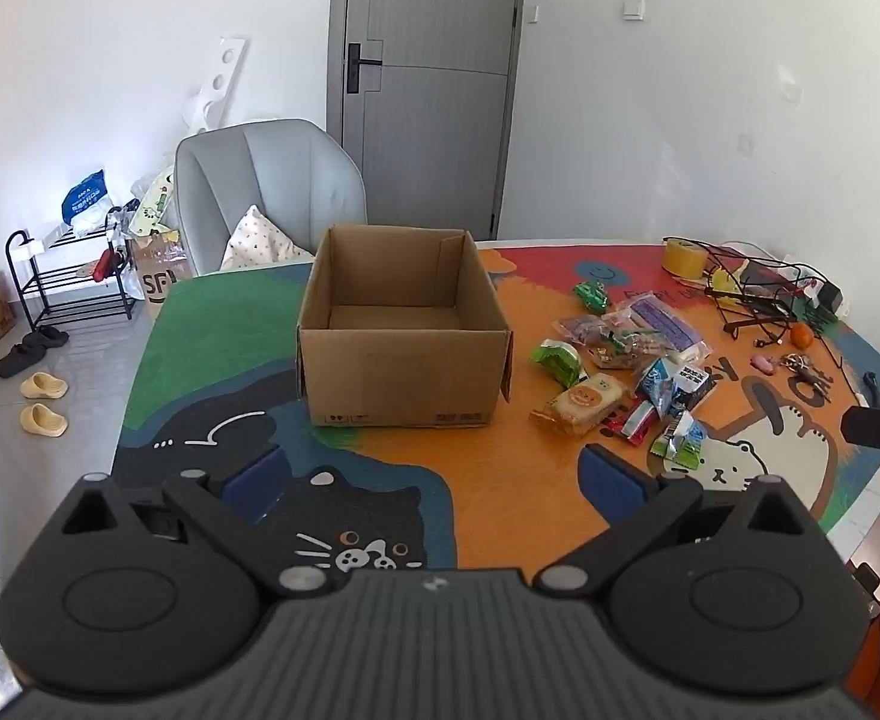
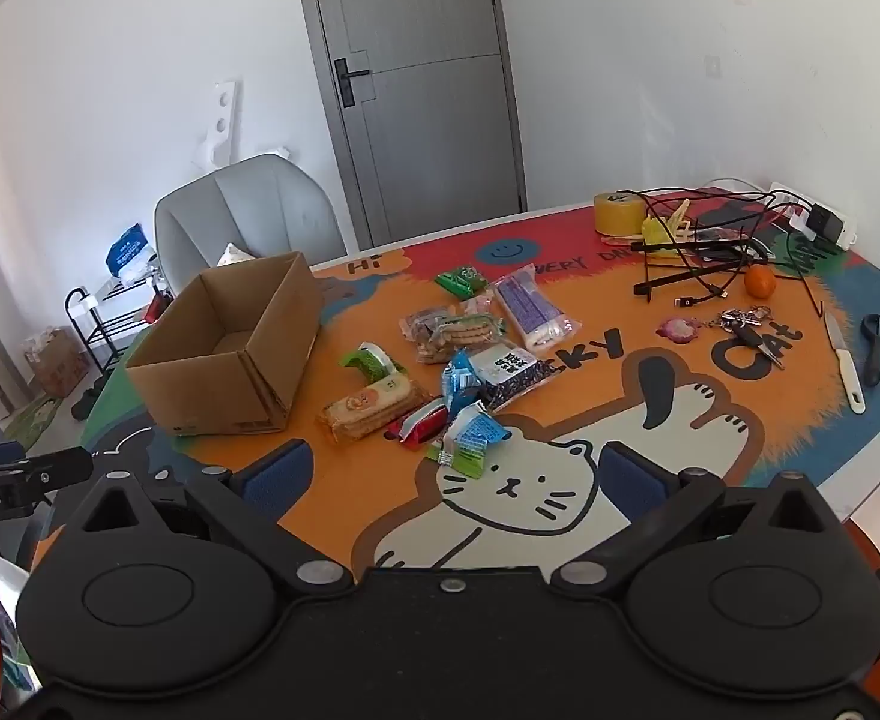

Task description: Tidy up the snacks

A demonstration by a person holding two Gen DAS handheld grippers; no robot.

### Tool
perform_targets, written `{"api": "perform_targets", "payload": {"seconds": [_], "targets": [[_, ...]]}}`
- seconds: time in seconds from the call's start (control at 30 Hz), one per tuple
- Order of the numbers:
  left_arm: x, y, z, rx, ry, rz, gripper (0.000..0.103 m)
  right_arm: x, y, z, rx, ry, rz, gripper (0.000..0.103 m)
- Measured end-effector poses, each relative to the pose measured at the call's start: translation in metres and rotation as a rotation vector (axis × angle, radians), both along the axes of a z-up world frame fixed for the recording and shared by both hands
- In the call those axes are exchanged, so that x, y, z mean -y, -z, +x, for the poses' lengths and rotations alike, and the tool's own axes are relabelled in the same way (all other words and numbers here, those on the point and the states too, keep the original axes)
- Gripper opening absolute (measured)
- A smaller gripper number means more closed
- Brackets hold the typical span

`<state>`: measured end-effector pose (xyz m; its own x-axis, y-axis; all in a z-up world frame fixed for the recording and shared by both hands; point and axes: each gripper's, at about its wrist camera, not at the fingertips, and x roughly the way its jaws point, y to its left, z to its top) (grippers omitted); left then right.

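Note:
An open, empty cardboard box [image 1: 401,330] stands on the cartoon-cat table mat; it also shows in the right wrist view [image 2: 230,348]. To its right lies a loose pile of snack packets [image 1: 626,372], also seen in the right wrist view [image 2: 452,360]: a biscuit pack [image 2: 371,408], a purple wafer pack [image 2: 530,309], green, blue and red packets. My left gripper [image 1: 434,477] is open and empty, above the mat in front of the box. My right gripper [image 2: 455,477] is open and empty, just in front of the nearest green-and-blue packet [image 2: 470,438].
At the table's far right are a yellow tape roll [image 2: 617,213], a wire rack with cables [image 2: 704,240], an orange [image 2: 760,282], keys [image 2: 746,324], a knife [image 2: 845,360] and a peeler [image 2: 872,348]. A grey chair [image 1: 266,198] stands behind the table.

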<state>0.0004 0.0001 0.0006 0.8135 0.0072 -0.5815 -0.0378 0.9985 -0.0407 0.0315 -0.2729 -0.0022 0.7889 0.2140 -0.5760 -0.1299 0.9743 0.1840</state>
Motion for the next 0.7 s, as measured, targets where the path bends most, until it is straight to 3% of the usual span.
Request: {"api": "perform_targets", "payload": {"seconds": [0.13,0.7], "targets": [[-0.004,0.0014,0.0019,-0.002,-0.006,-0.027,0.102,-0.0005,0.0009,-0.0004,-0.002,0.005,0.007,0.103],[-0.0005,0.0046,0.0036,-0.012,0.002,-0.009,0.102,-0.001,0.0004,0.0,-0.012,0.001,0.008,0.103]]}}
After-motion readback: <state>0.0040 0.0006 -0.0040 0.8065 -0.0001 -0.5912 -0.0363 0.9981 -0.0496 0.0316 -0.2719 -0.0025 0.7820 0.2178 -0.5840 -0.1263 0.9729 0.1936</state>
